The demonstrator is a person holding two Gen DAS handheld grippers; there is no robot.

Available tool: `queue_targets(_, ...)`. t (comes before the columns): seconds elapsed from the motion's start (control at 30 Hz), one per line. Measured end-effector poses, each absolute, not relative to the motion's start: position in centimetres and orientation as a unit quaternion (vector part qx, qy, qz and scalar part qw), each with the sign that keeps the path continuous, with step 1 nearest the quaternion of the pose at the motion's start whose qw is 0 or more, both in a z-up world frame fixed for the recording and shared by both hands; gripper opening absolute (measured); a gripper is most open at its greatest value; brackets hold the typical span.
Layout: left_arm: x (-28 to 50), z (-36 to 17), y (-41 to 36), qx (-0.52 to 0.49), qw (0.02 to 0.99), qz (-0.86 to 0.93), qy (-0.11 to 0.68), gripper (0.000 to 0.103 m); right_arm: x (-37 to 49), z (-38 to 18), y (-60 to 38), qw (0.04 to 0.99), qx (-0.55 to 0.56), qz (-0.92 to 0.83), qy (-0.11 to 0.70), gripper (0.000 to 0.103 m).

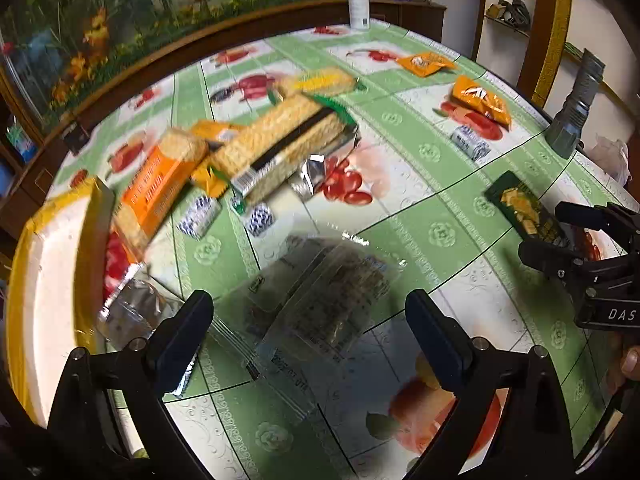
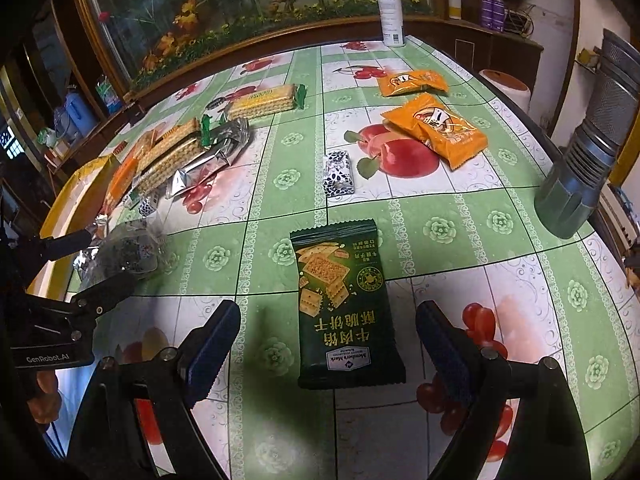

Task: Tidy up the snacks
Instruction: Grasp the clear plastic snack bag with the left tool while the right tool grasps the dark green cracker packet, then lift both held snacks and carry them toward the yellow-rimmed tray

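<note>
Both grippers' jaws spread: left gripper (image 1: 308, 312) over clear packet (image 1: 320, 300), right gripper (image 2: 328, 332) over green packet (image 2: 344, 308).

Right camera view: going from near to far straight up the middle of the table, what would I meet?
Dark green cracker packet → small blue-and-white wrapped sweet → orange snack bag → second orange bag → white spray bottle.

Cracker pack (image 2: 347, 304) centre front; cracker pile (image 2: 188, 152) far left, flashlight (image 2: 588, 160) right.
</note>
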State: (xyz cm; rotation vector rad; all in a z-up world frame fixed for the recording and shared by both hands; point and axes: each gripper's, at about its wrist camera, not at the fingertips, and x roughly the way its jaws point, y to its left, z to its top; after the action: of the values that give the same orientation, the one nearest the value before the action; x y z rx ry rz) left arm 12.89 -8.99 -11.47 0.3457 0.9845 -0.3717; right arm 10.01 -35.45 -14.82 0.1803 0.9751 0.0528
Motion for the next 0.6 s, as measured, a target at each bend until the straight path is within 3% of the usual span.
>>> queue_targets(0.17, 13.8, -13.2, -8.4, 0.153, 0.843, -0.164, 0.489, 0.097, 10.9, -15.5, -34.6, 0.882, 0.03, 0.012, 0.47, 0.091)
queue_targets(0.3, 14.0, -13.1, -8.4, 0.139, 0.846, -0.163, 0.488, 0.087, 11.3, -15.5, -34.1, 0.886, -0.003, -0.002, 0.463, 0.086)
queue_targets(0.33, 14.0, -13.1, -8.4, 0.134, 0.847, -0.163, 0.488, 0.08, 11.3, -15.5, -34.1, 0.887, -0.001, 0.001, 0.461, 0.082)
queue_targets(0.4, 13.9, -12.9, -8.5, 0.129, 0.847, -0.165, 0.489, 0.068, 11.2, -15.3, -34.1, 0.89, -0.003, 0.001, 0.456, 0.064)
queue_targets(0.43, 13.8, -12.7, -8.6, 0.131, 0.85, -0.16, 0.484, 0.054, 11.1, -15.1, -34.1, 0.891, -0.001, -0.001, 0.454, 0.047)
queue_targets(0.53, 13.4, -12.6, -8.8, 0.132, 0.853, -0.151, 0.482, 0.035, 11.1, -14.9, -34.1, 0.89, 0.003, -0.003, 0.456, 0.046)
queue_targets(0.57, 13.3, -12.5, -8.7, 0.131, 0.854, -0.148, 0.481, 0.021, 11.0, -15.0, -34.1, 0.889, 0.008, -0.001, 0.457, 0.046)
queue_targets(0.6, 13.3, -12.4, -8.6, 0.128, 0.856, -0.146, 0.479, 0.015, 10.8, -14.9, -34.1, 0.889, 0.013, 0.003, 0.458, 0.046)
